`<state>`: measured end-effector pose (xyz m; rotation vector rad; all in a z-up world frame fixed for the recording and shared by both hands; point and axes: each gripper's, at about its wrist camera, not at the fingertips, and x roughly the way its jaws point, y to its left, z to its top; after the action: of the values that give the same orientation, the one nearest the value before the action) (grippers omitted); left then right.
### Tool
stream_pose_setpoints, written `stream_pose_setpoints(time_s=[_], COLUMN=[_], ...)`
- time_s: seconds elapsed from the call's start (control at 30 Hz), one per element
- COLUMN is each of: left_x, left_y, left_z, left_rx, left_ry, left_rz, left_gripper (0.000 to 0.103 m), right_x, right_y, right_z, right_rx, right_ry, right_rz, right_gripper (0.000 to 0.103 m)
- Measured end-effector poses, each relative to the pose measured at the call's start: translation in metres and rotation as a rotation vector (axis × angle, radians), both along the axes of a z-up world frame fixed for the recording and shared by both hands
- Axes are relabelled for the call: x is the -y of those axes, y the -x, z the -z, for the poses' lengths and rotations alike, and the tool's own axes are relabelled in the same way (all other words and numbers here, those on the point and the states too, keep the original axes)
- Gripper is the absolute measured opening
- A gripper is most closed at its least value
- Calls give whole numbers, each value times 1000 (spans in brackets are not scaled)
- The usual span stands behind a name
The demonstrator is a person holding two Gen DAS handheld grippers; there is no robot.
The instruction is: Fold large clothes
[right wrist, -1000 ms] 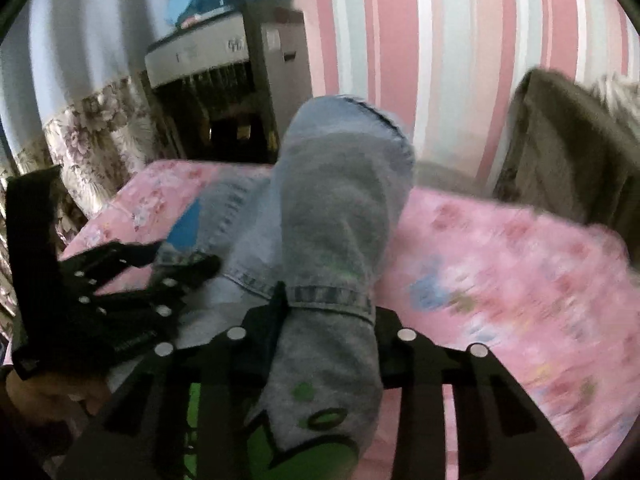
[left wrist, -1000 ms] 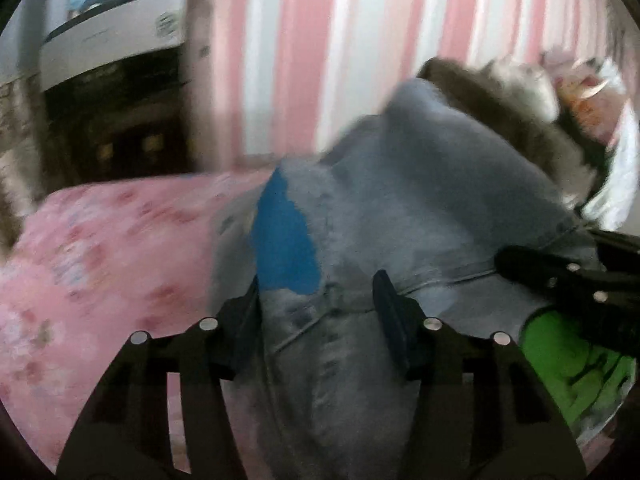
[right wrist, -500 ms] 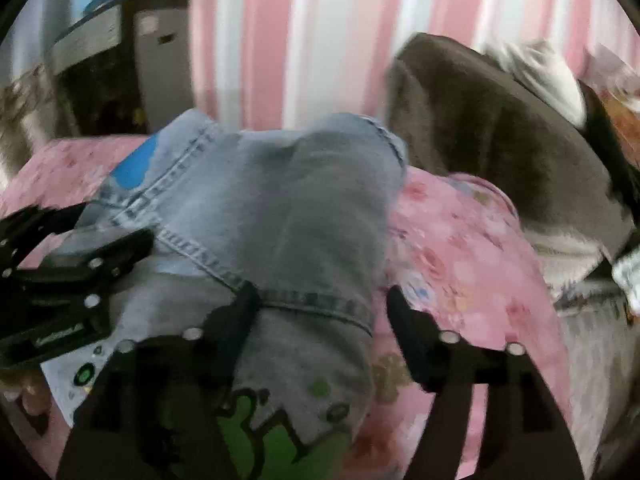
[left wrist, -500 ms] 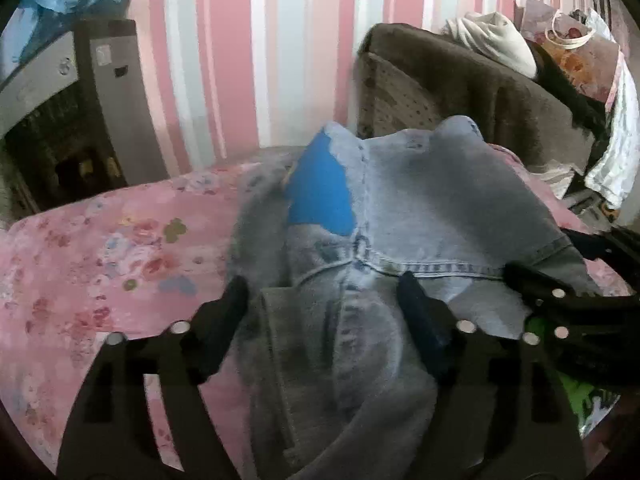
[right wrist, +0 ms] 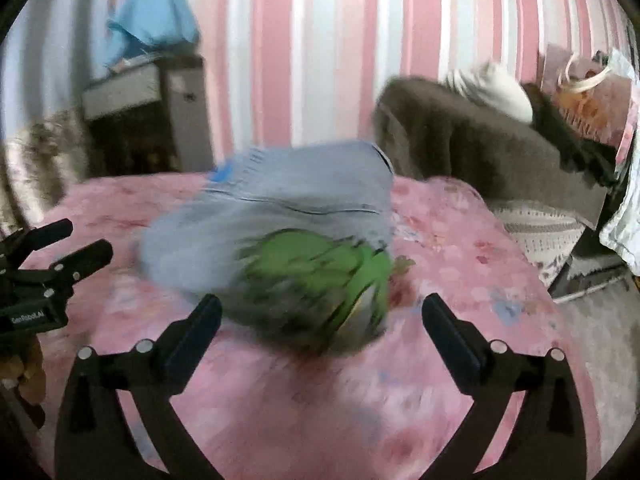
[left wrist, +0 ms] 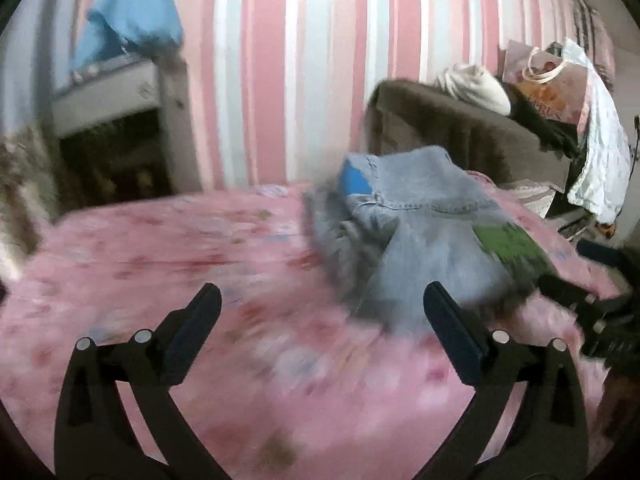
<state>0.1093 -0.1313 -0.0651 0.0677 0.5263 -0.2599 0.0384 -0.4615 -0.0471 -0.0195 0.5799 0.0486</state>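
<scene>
Denim garment [left wrist: 424, 236] sits in a folded heap on the pink floral bed [left wrist: 160, 264], clear of both grippers. Light-blue denim, seam across the top, blue patch at its far-left corner, green printed panel on the near-right side.

Left gripper [left wrist: 320, 324]: jaws have just been opening and now stand wide apart, nothing between them. Only bedsheet shows between the fingers [left wrist: 200, 320]. Heap lies ahead and toward the right finger, its near edge just beyond that fingertip; contact not visible.

Right gripper [right wrist: 320, 326]: jaws also just opened, spread wide, empty. Garment [right wrist: 280, 224] lies straight ahead between the two fingers [right wrist: 452, 336], just past the tips, green print [right wrist: 316, 268] facing this camera. Heavy motion blur on the cloth, so the exact fold edges can't be made out.

Each gripper shows in the other's view: the right one at the right edge of the left view, beside the heap; the left one at the left edge of the right view, well off the garment.

Beyond the fingers: pink-and-white striped wall [right wrist: 320, 60], brown armchair [left wrist: 472, 140] at far right behind the garment, dark cabinet [left wrist: 120, 136] at far left.
</scene>
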Motion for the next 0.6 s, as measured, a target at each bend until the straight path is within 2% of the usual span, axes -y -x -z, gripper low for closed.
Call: stream_pose_setpoints(time_s=[0.13,0.2,0.3,0.4,0.43,0.6], left_x=[-53,-79,-106,-133,-141,-160], left_y=[74,100,129,144,142,135], left_z=[-6,-8,-12,-14,-12,-4], left_rx=[106,141,230,307,309,294], left_ry=[-21,-29,-63,-58,-46,22], left_rz=[-119,-135,-186,-263,-293,-368], left_gripper=[100,100,100,100,100,100], right_x=[-7,-5,3,11,15,20], right_y=[66,98,130,150,151,145], right_z=[-17,-27,-38,-39,-33,-15], right_rx=[108,150,234,354,379,367], right_ry=[-52,-104,-102,-67,-49,-51], right_rz=[-19,-56,-51,-35,-15,6], right_gripper=[101,101,101,101,101,101])
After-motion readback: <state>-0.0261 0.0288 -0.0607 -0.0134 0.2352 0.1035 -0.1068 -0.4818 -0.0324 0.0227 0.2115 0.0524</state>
